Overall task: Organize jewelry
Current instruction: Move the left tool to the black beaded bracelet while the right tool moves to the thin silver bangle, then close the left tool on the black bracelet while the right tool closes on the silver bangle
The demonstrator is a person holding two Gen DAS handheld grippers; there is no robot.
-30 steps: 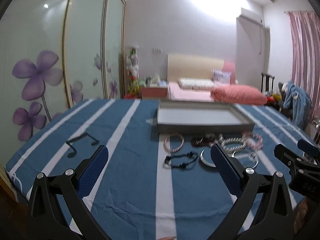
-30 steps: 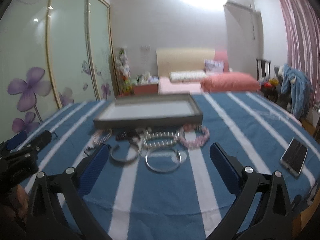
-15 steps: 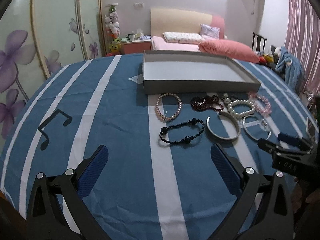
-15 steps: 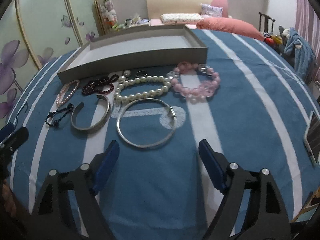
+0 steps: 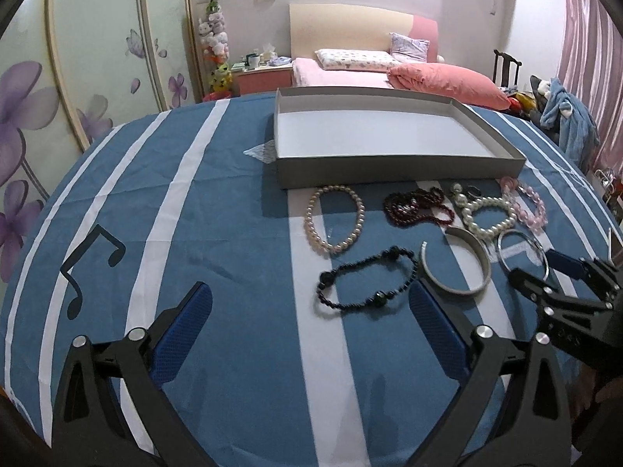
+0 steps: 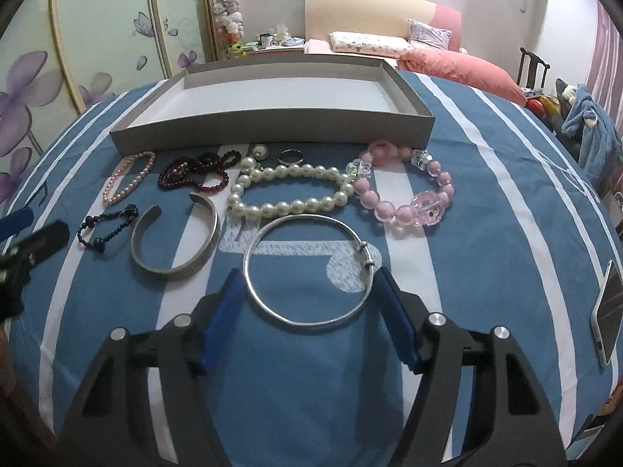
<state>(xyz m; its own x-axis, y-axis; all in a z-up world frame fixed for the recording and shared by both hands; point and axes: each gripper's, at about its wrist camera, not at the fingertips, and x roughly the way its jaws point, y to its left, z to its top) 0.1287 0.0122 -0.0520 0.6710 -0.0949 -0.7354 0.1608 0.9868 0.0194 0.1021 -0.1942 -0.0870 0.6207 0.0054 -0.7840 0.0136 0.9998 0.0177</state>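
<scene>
Several bracelets lie on the blue striped cloth in front of an empty grey tray. My right gripper points down at the thin silver bangle. Its jaws are closing with the bangle between them, and the blue pads stand just outside its rim. My left gripper is wide, its jaws closing slightly. The black bead bracelet lies just ahead of it, near the right finger. A silver cuff, white pearls and pink glass beads lie around the bangle.
A pale pearl bracelet and dark red beads lie by the tray's front wall, with a ring beside them. A phone rests near the table's right edge. A bed and a wardrobe stand beyond the table.
Both grippers have tipped downward and come closer to the jewelry. The right jaws have narrowed from wide apart to just around the silver bangle.
</scene>
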